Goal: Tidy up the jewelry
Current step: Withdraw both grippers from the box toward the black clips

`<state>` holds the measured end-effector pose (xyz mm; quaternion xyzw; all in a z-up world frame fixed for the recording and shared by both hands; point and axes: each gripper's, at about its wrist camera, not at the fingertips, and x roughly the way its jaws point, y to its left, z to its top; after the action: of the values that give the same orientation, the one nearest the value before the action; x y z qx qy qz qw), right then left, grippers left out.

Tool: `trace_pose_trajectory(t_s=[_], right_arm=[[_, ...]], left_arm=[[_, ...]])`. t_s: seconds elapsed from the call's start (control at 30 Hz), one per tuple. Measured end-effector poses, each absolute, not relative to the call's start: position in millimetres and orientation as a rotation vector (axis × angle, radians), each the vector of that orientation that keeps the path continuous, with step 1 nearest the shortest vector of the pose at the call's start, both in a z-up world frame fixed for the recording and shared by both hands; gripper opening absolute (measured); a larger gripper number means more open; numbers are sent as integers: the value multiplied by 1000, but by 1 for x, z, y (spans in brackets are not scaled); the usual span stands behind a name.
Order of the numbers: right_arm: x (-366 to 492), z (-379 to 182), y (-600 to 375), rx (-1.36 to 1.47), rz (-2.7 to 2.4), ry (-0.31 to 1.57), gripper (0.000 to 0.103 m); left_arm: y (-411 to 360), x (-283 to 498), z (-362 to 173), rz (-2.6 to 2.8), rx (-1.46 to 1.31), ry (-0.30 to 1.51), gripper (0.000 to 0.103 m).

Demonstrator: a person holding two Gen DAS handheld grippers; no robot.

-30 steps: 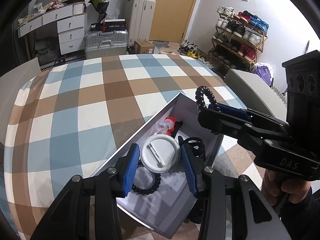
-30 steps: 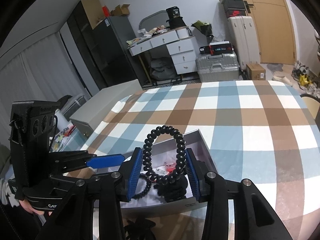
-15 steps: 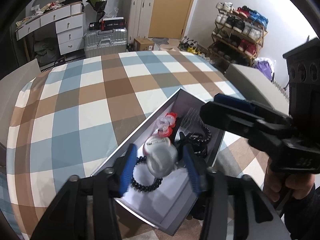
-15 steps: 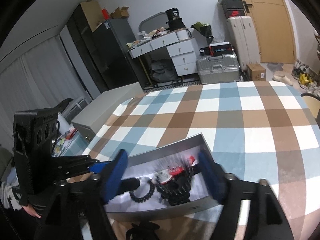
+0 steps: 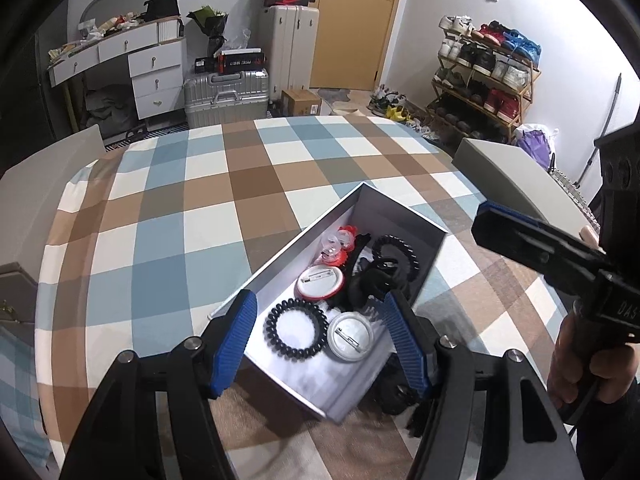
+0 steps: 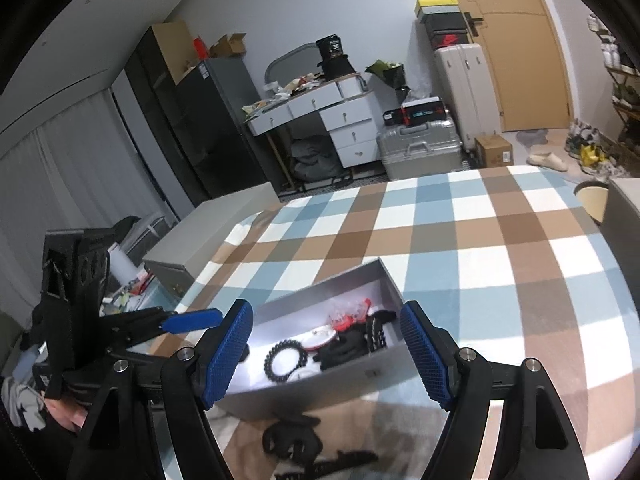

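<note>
The open grey cardboard box on the checked tabletop holds two black coil hair ties, two round pin badges, red-and-clear clips and a black claw clip. Left claw is opening, empty, above the box; right claw stands wide, empty.

My left gripper tilts down, jaws opening, nothing between them — my right gripper stands wide, empty.
</note>
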<state>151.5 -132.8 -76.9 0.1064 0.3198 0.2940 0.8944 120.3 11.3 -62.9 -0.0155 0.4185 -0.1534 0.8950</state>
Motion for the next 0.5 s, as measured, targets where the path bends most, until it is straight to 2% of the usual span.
trace_pose_trajectory(t_s=[0.33,0.47,0.5], right_arm=[[113,-82,-145,237,594,675,77],[100,-89,-148,233,601,703,77],[97,-92,-149,233,603,712,77]], left_arm=[[9,88,-54,-311,-25,808,62],[11,72,-53,-306,-50,774,76],[13,67,-54,-303,-62,762,76]])
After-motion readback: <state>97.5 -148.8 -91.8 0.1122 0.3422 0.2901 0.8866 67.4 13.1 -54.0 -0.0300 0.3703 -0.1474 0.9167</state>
